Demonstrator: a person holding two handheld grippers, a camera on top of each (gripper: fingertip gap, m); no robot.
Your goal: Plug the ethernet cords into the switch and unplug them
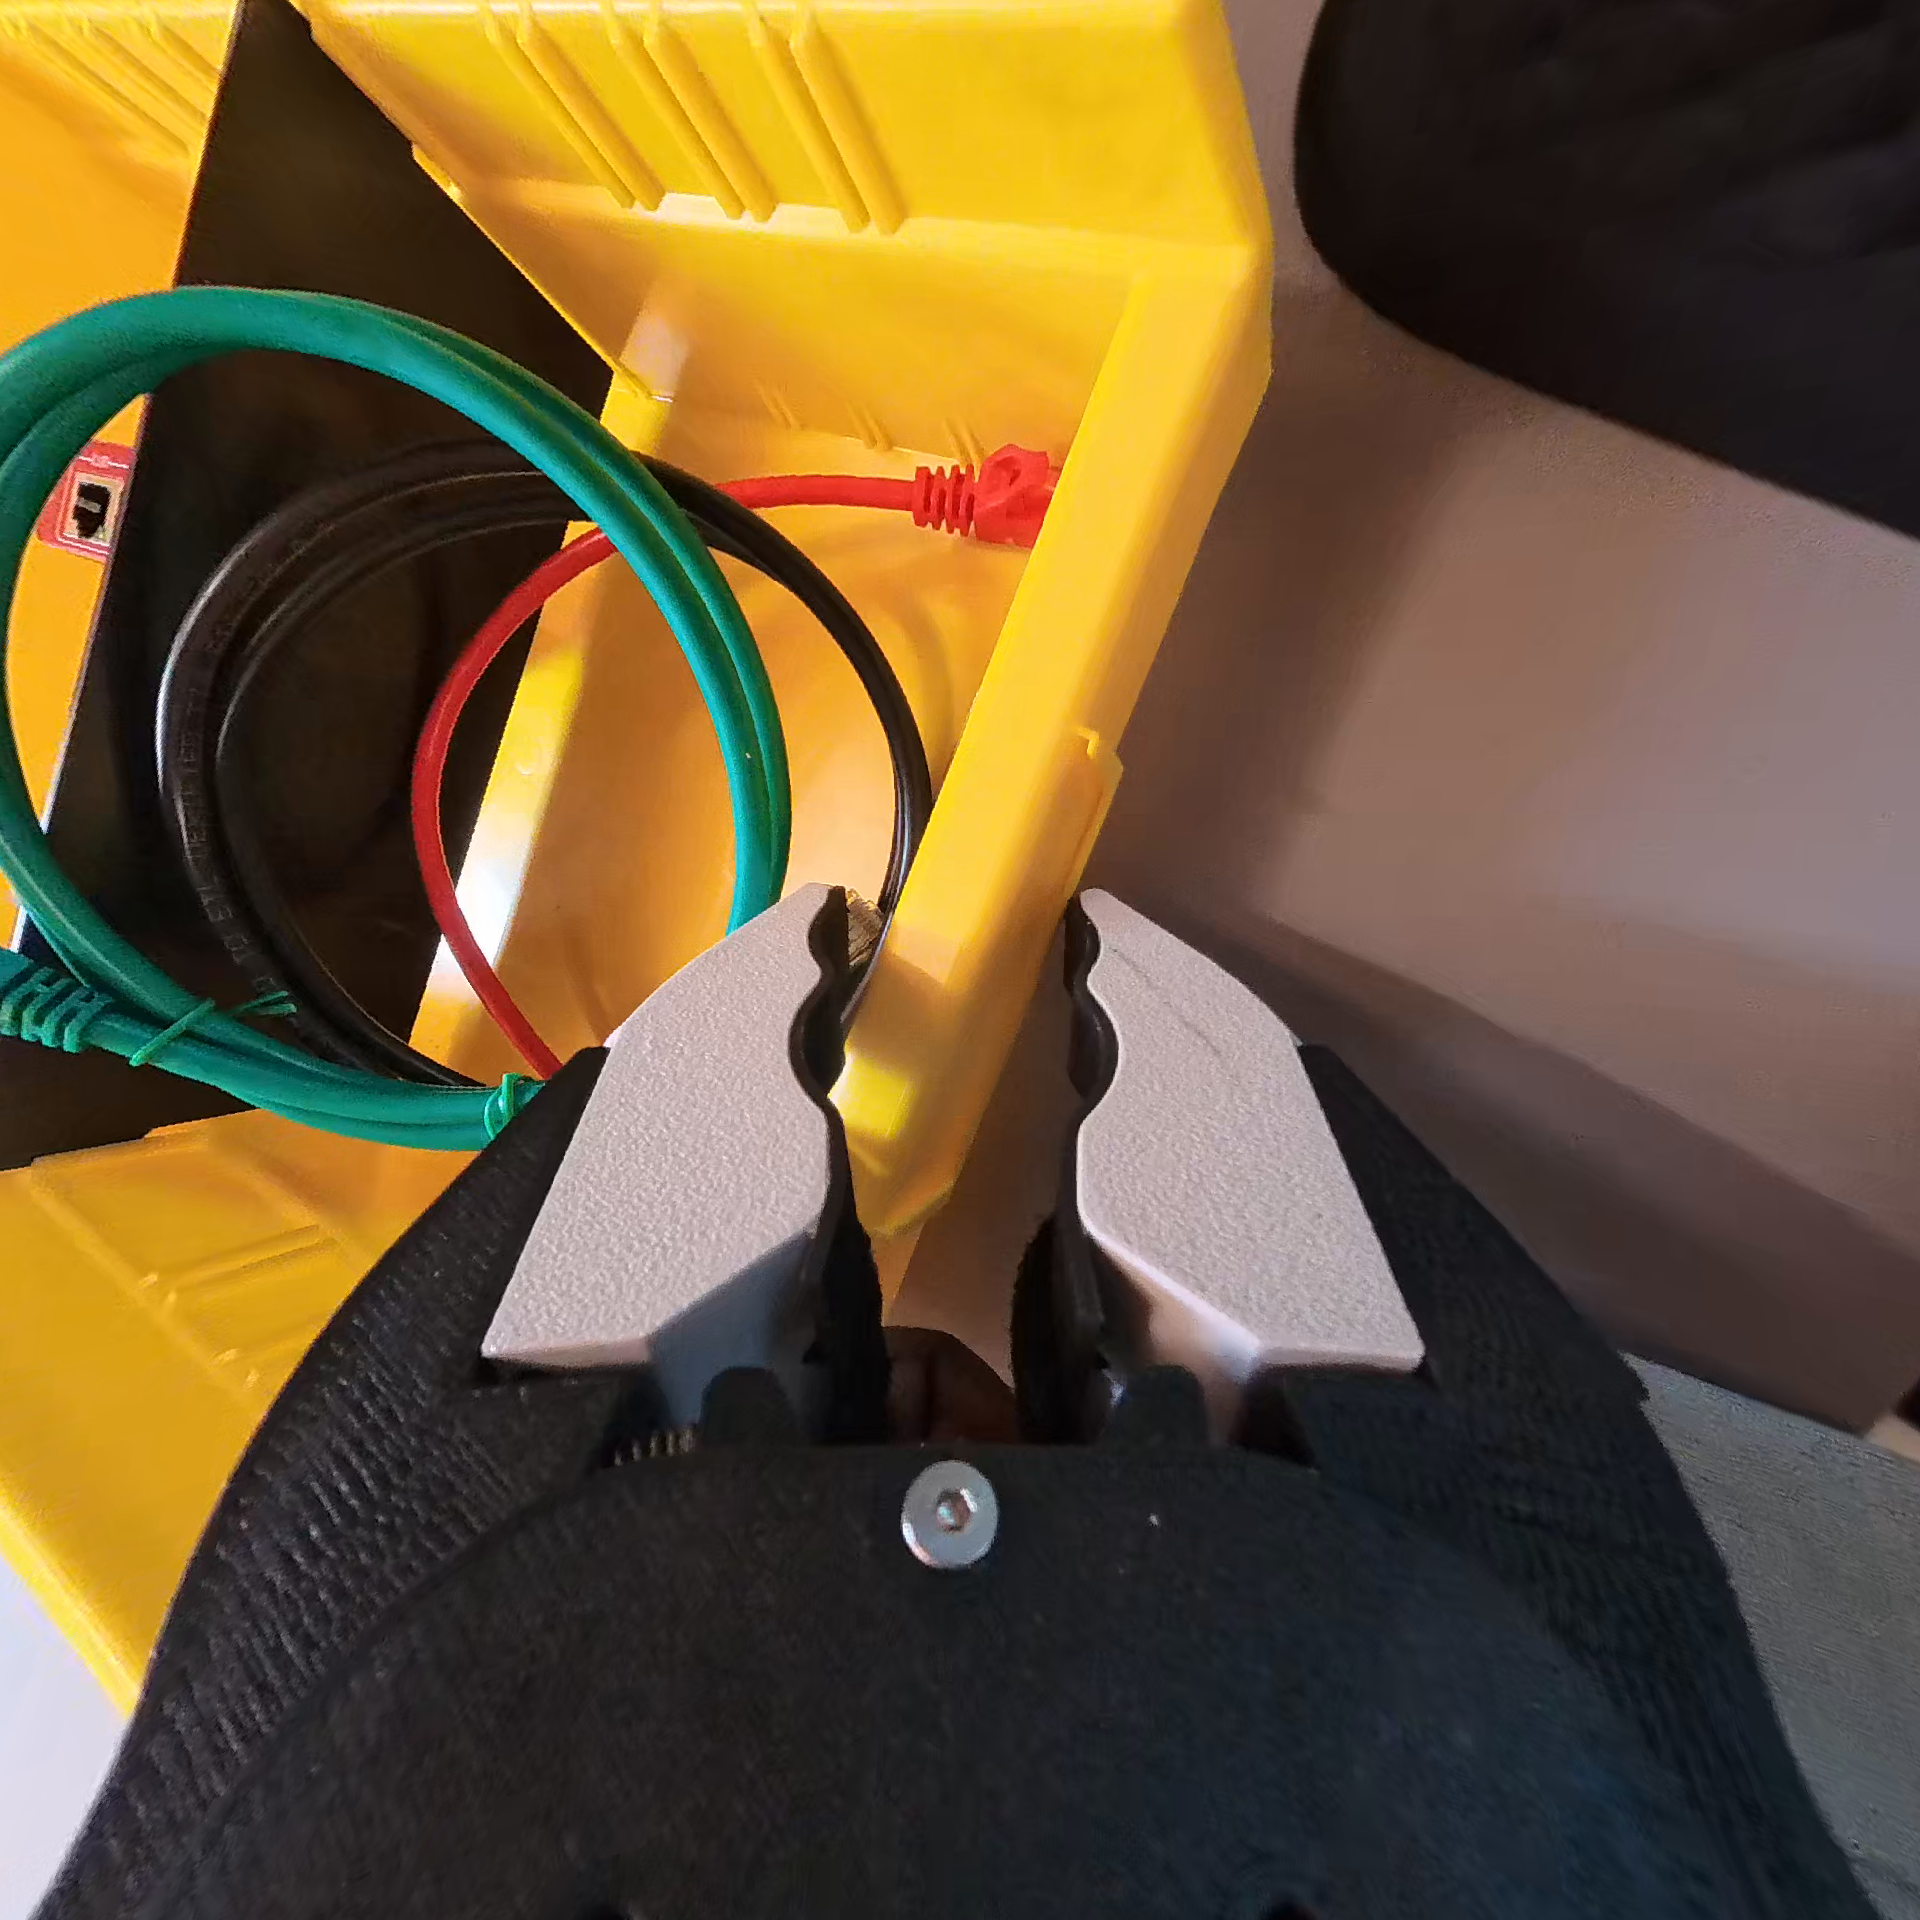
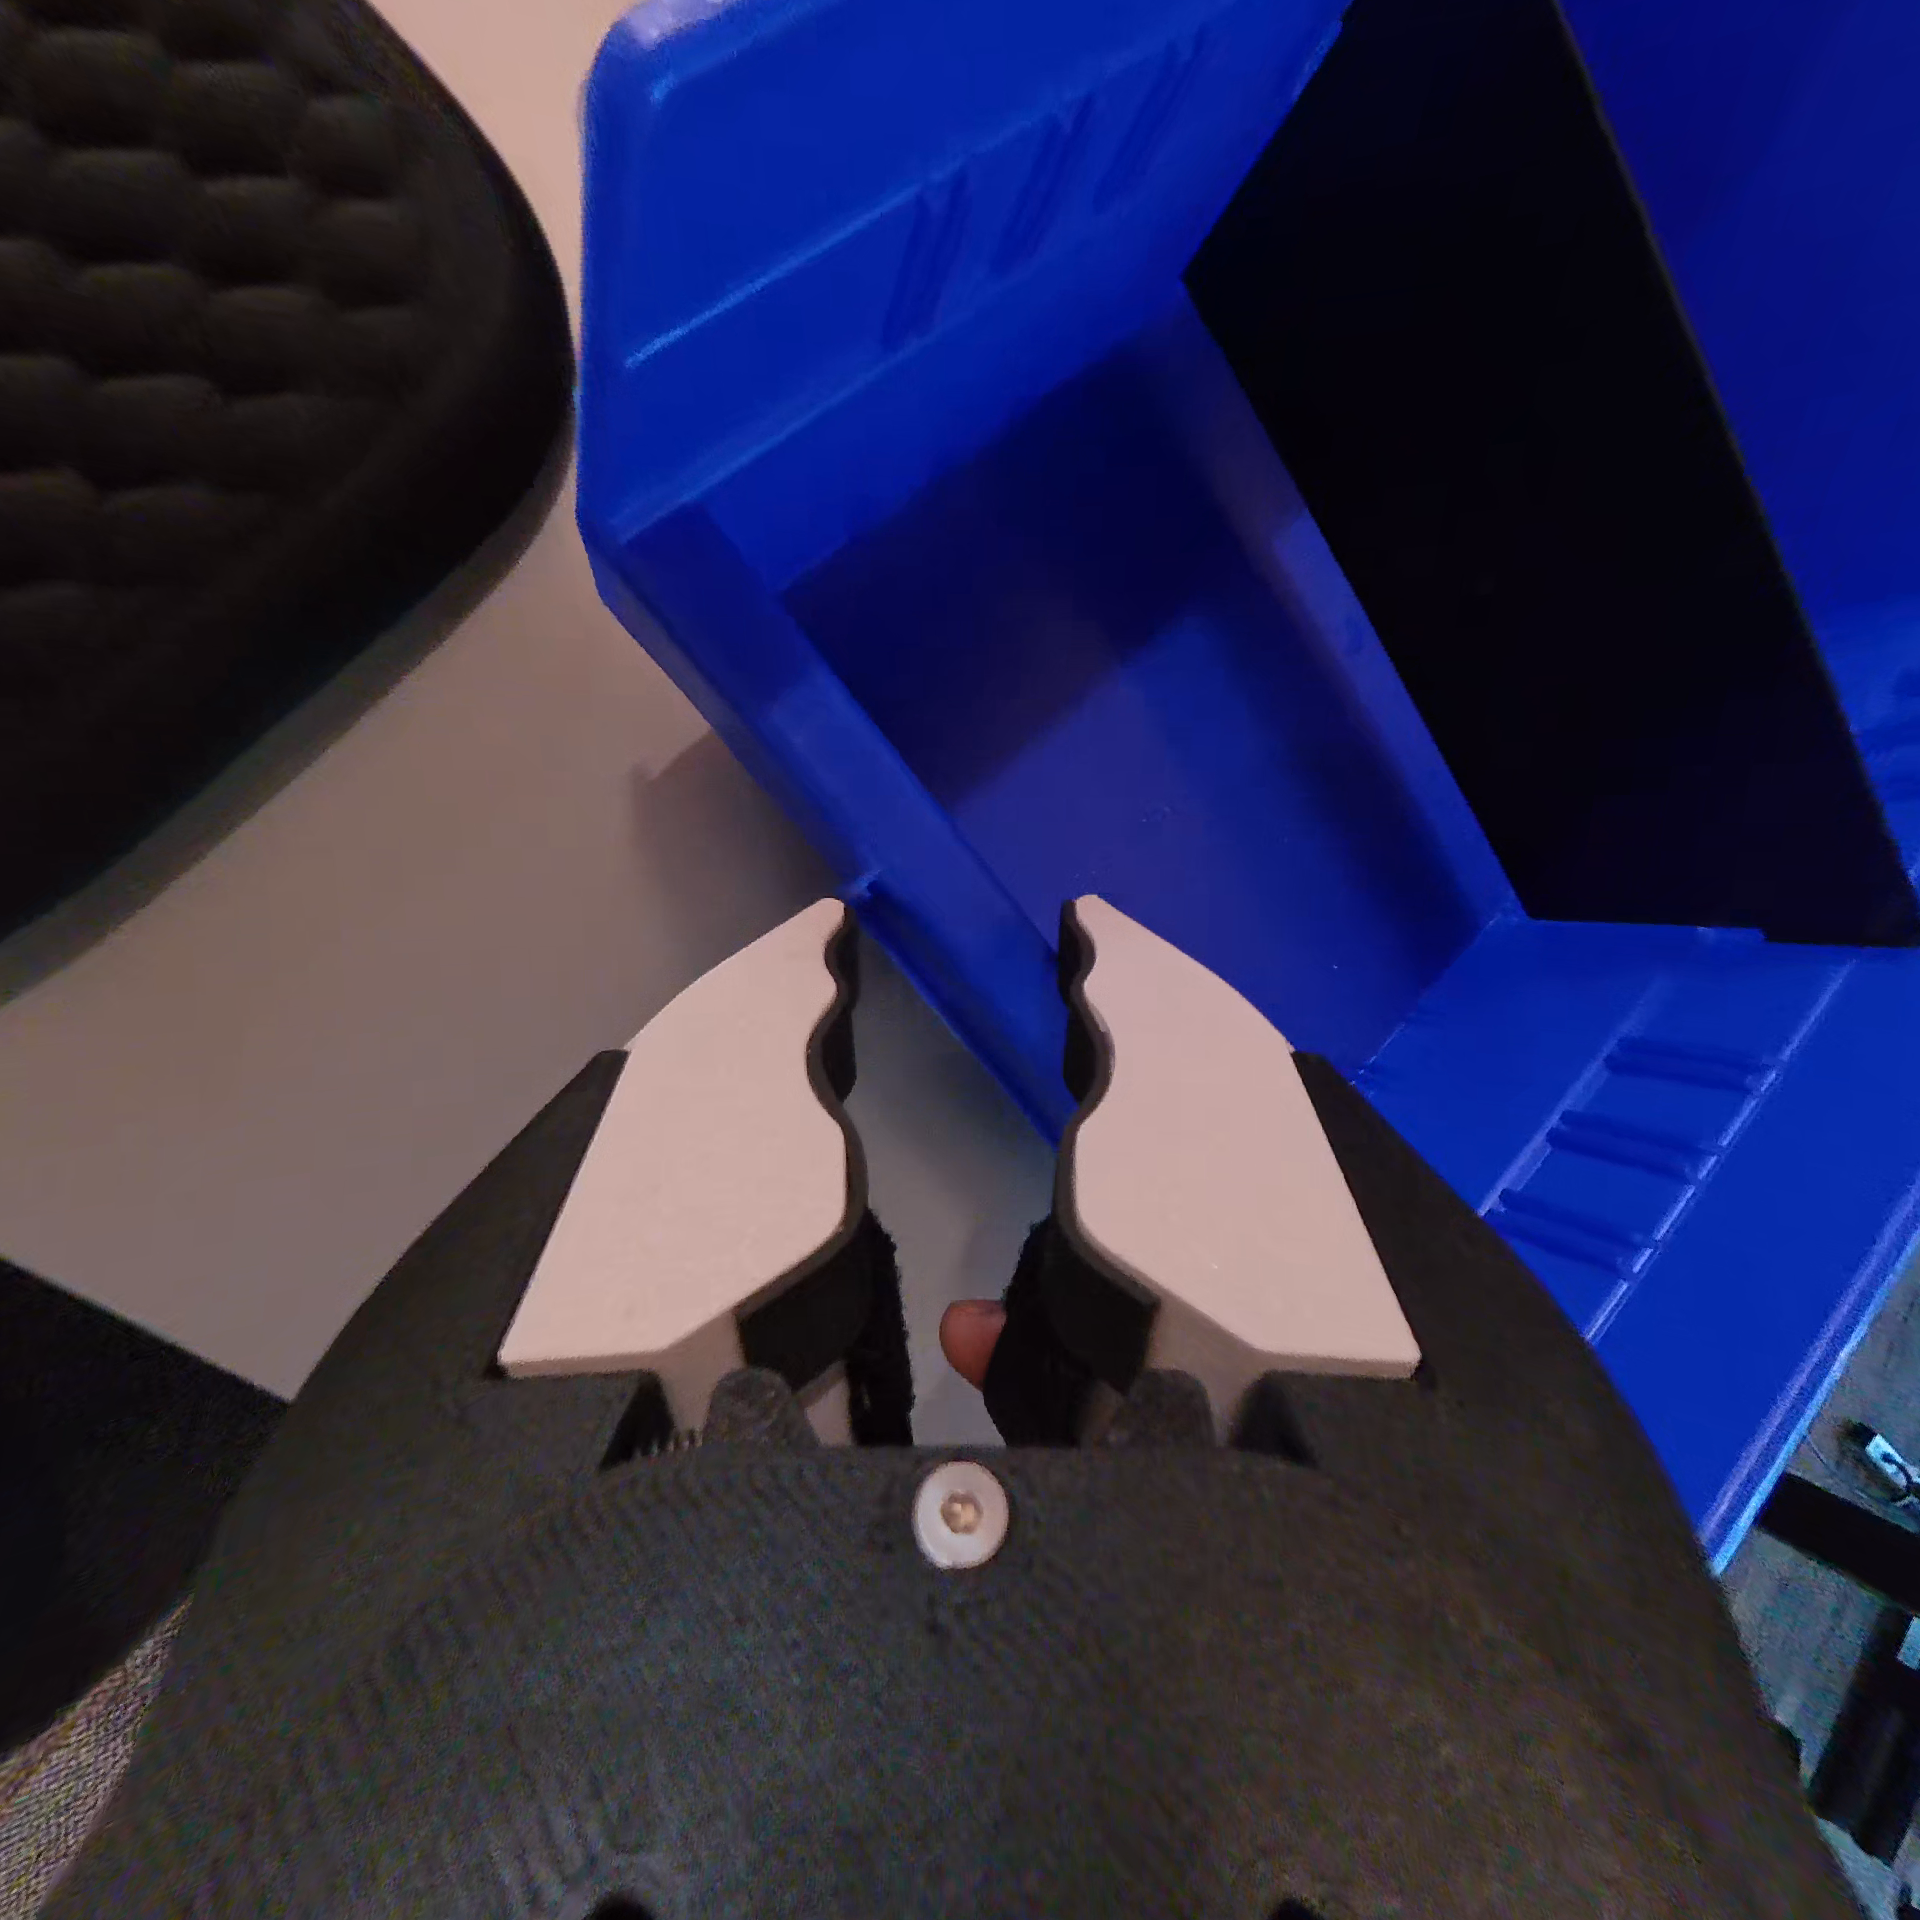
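A yellow bin (image 1: 1039,790) holds a coiled green ethernet cord (image 1: 665,520), a coiled black cord (image 1: 197,727) and a red cord ending in a red plug (image 1: 987,499) against the bin's right wall. A small red-framed part with a socket (image 1: 88,509) shows at the far left, behind a black divider (image 1: 312,312). My left gripper (image 1: 956,904) is open, its jaws either side of the yellow bin's near right wall and corner. My right gripper (image 2: 956,914) is open, its jaws either side of a blue bin's (image 2: 831,364) near left wall. No switch shows clearly.
The blue bin's near compartment (image 2: 1195,810) is bare, with a black divider (image 2: 1507,520) beyond it. Both bins stand on a pale tabletop (image 2: 364,935). A black padded object (image 2: 208,364) lies left of the blue bin and also shows right of the yellow one (image 1: 1662,208). The gap from one gripper's tips to the other's is roughly 65 cm.
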